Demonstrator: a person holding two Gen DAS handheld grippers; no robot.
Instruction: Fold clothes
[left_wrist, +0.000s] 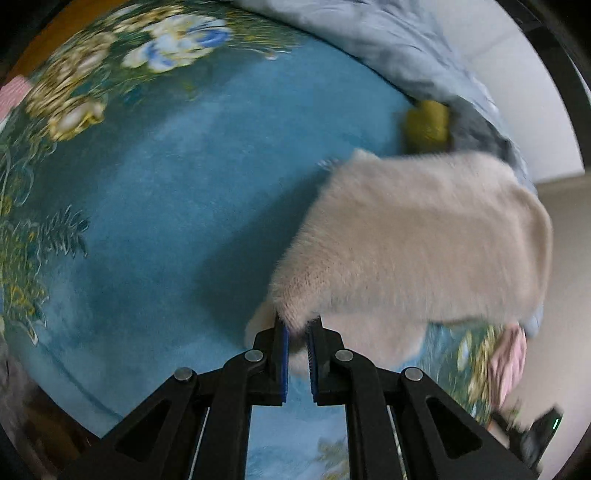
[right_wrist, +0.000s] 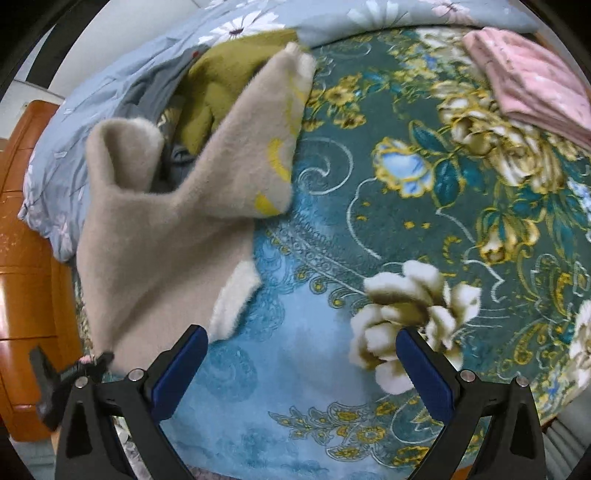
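- A bed is filling both views, and a plush teal-blue blanket with cream, gold and blue flower print (right_wrist: 406, 206) is covering it; its plain blue middle (left_wrist: 177, 206) is lying under the left gripper.
- The fuzzy beige fleece garment with white trim and yellow markings (left_wrist: 417, 236) is hanging lifted above that blanket, at the bed's side near the bedding heap, and casting a shadow on the blue pile.
- The left gripper (left_wrist: 297, 332) is pinching a corner of the beige garment, its blue-padded jaws pressing close together on the fleece.
- The right gripper (right_wrist: 301, 350) is hovering over the blanket with its jaws spread wide and gripping nothing; the garment's white-trimmed edge (right_wrist: 236, 295) is drooping just beside its left finger.
- In the right wrist view the garment (right_wrist: 162, 236) is draping in folds, one flap reaching toward the heap behind it.
- An olive-green knitted cloth (right_wrist: 225, 74) and a grey cloth are lying behind the garment, against a rumpled grey-blue duvet with white daisy print (right_wrist: 110, 85).
- A folded pink textured cloth (right_wrist: 528, 81) is resting on the blanket's far corner.
- An orange-brown wooden furniture panel (right_wrist: 26, 258) is standing beside the bed, and a pale wall (left_wrist: 517, 44) is rising beyond the duvet.
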